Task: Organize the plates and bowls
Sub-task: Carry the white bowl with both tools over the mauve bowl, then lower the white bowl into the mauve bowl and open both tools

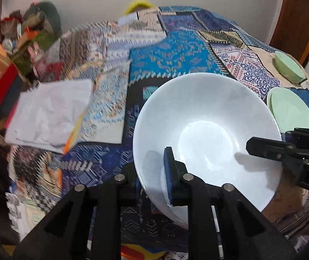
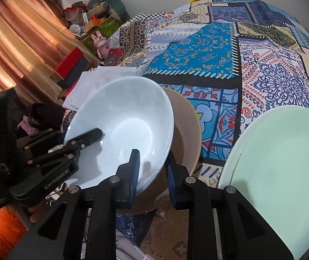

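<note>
Both grippers pinch the white bowl (image 2: 122, 125) by opposite rims above a tan bowl (image 2: 186, 134) on the patchwork cloth (image 2: 197, 49): left gripper (image 2: 89, 136), marked "GenRobot.AI", and right gripper (image 2: 152, 171). A mint plate (image 2: 284, 162) lies just beside.

White bowl (image 1: 206, 130): plain glossy white, no pattern, faint bluish tint in the right wrist view. Brown bowl (image 2: 186, 130) beside it: plain tan-brown. Plates (image 2: 282, 173): pale mint green, unpatterned. Small bowl (image 1: 288, 67) at the table's far edge: same mint green. Tablecloth (image 2: 197, 54): patchwork print with a bright blue panel of gold scrollwork edged in cream stitch marks, a white panel with navy and red paisley, a black and white check, navy geometric patches. Left gripper (image 1: 152, 173) and right gripper (image 2: 152, 171): black bodies, blue ribbed pads, silver screws. Paper (image 1: 50, 112): plain white. Curtain (image 2: 13, 49): coppery orange-pink.
</note>
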{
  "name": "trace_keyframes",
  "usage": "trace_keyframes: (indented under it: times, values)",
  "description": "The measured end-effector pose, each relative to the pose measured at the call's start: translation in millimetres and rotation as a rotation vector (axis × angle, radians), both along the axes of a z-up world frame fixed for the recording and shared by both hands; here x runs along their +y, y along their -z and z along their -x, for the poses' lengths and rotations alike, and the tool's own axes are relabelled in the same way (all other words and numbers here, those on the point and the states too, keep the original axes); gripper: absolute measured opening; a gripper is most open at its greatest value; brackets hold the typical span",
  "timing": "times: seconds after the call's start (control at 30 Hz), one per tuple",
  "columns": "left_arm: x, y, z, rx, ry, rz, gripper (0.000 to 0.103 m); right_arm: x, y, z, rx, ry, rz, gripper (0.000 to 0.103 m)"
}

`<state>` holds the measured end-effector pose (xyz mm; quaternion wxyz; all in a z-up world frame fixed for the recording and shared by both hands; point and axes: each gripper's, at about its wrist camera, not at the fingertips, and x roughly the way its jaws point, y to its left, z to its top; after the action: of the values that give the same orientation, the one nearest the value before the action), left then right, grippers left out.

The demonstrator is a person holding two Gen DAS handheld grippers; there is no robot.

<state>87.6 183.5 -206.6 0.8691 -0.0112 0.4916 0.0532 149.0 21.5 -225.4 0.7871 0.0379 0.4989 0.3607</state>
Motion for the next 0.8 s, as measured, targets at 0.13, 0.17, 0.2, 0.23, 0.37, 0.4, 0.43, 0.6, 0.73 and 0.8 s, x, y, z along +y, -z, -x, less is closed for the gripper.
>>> trace_keyframes:
  times: [0.13,0.17,0.2,0.23,0.37,0.4,0.43,0.6,0.73,0.8]
  values:
    - [-2.4,4.4,-2.8,-0.006,-0.003,-0.008,0.021,2.4,-1.3,0.1,-0.031,0.001,0.026,0.022]
    - [-3.3,5.2,-3.3,-0.005,-0.005,-0.009,0.022,2.4,-1.7,-0.1,-0.038,0.001,0.032,0.022]
    - [-3.8,6.4,-4.3,-0.001,-0.005,-0.008,0.022,1.9,-2.0,0.4,-0.047,0.0,0.039,0.022]
    - [-4.2,7.5,-4.9,0.002,-0.004,-0.005,0.023,1.6,-2.9,0.2,-0.055,0.0,0.045,0.022]
    - [-5.0,14.9,-6.2,0.023,0.001,-0.011,0.026,-3.0,-9.8,0.1,-0.097,0.014,0.067,0.025]
    - [-4.5,16.0,-6.0,0.024,0.003,-0.005,0.026,-4.5,-11.2,-0.7,-0.102,0.015,0.064,0.025]
    - [-4.4,16.7,-5.1,0.02,0.002,-0.002,0.027,-5.8,-12.5,-1.9,-0.102,0.011,0.063,0.026]
    - [-4.8,15.2,-4.2,0.021,-0.002,0.003,0.027,-7.3,-15.3,0.7,-0.108,-0.016,0.084,0.029]
    - [-5.0,5.7,3.1,-0.002,-0.01,-0.013,0.027,-20.2,-24.2,5.2,-0.168,0.023,0.102,0.047]
    - [-3.4,-2.0,8.1,-0.021,-0.017,-0.018,0.027,-26.2,-28.3,4.8,-0.176,0.031,0.096,0.048]
